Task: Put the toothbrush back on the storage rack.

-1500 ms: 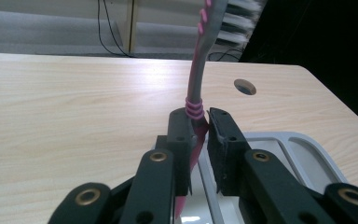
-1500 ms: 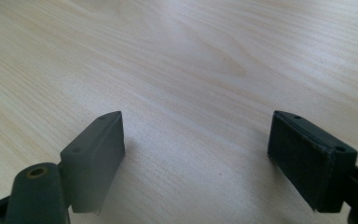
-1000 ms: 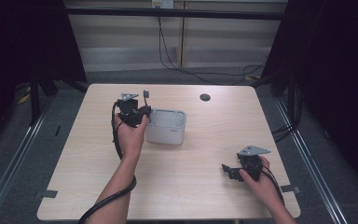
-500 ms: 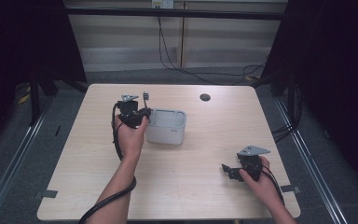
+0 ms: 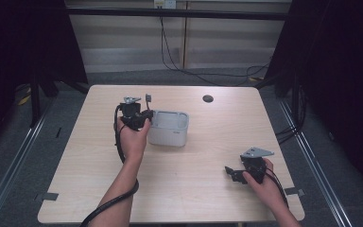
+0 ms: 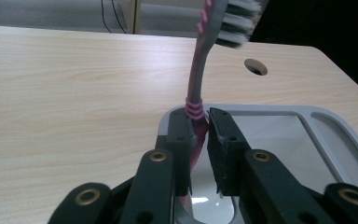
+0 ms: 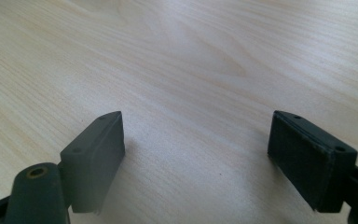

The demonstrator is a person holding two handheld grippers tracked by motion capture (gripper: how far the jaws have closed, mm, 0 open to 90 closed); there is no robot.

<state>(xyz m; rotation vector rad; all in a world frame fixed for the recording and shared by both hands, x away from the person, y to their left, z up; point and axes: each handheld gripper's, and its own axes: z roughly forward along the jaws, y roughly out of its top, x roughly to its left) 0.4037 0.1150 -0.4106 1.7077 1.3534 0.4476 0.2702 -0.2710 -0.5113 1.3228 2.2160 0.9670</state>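
A grey and pink toothbrush (image 6: 200, 70) stands upright, its bristled head at the top, with my left gripper (image 6: 201, 133) shut on its handle. In the high view that left gripper (image 5: 142, 116) hovers at the left edge of a grey box-like tray (image 5: 170, 127), the toothbrush (image 5: 148, 99) sticking up above it. The tray's rim (image 6: 279, 111) and pale inside lie just under the jaws. My right gripper (image 5: 231, 172) rests low over the table near the front right, jaws wide apart. In the right gripper view, the gripper (image 7: 196, 154) has only bare wood between its pads.
The light wooden table (image 5: 94, 156) has a round cable hole (image 5: 208, 99) at the back. Cables trail from both grippers. Dark curtains and metal floor rails flank the table.
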